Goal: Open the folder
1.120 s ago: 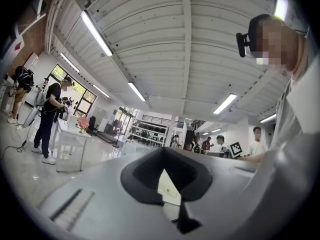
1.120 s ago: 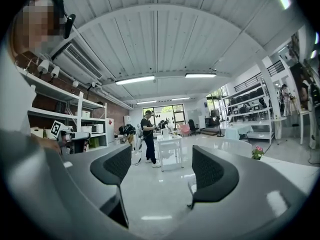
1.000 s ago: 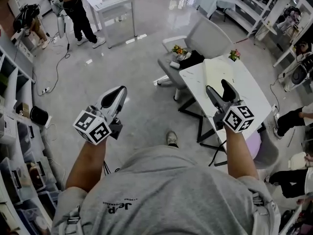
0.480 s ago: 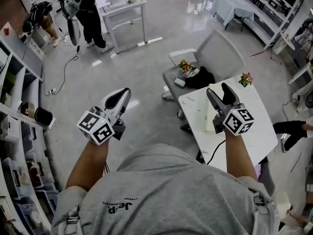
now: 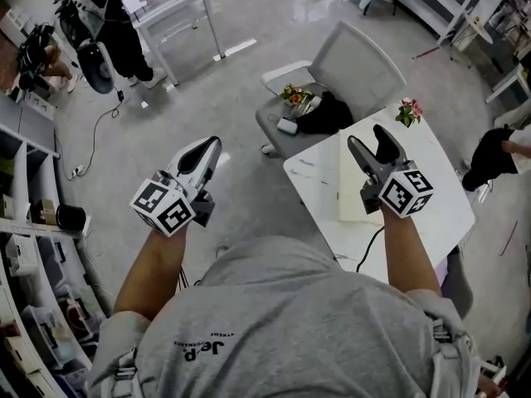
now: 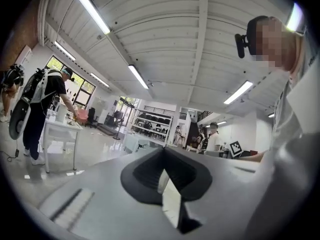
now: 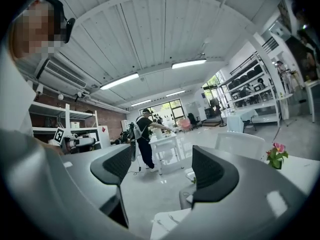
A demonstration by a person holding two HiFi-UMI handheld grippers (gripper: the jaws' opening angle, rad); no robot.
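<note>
Jaws of my left gripper sit pressed together, right gripper spread; I'd catch the folder by its cover edge, low.

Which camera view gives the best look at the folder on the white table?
The head view: the pale folder lies flat on the white table, partly hidden by the right gripper. The right gripper view catches only bare table; the left gripper view shows neither.

You come closer to the bench: it now sits nearer your body, and the cream folder lies beneath your right gripper. The chair slides toward mid-picture, and the person at the far table drifts into the upper left corner.
</note>
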